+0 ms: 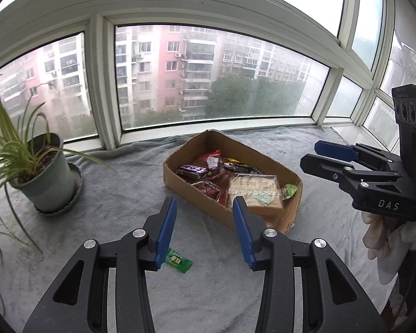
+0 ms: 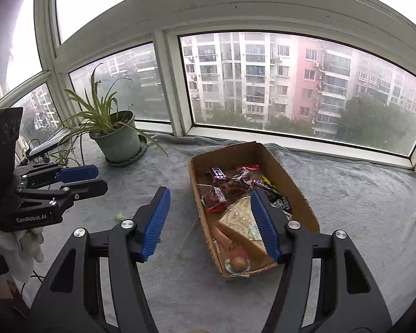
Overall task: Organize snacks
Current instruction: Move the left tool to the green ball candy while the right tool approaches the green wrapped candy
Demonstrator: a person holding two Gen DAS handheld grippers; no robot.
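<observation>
An open cardboard box [image 1: 197, 143] [image 2: 235, 152] sits on the grey cloth and holds several snacks: a Snickers bar [image 1: 192, 169] [image 2: 219, 172], red wrappers, a cracker pack [image 1: 252, 191] [image 2: 240, 219] and a green jelly cup [image 1: 288, 191]. A small green packet [image 1: 179, 260] [image 2: 120, 216] lies loose on the cloth left of the box. My left gripper [image 1: 204, 202] [image 2: 99, 179] hovers open above that packet, near the box's front corner, with nothing between its jaws. My right gripper [image 2: 210, 194] [image 1: 309, 154] hangs open and empty over the box's near end.
A potted spider plant [image 1: 47, 177] [image 2: 119, 141] stands on a saucer at the back left. Window frames close off the far edge of the cloth-covered sill [image 1: 124, 199] [image 2: 360, 208]. A gloved hand [image 1: 385, 238] [image 2: 27, 238] shows under each gripper.
</observation>
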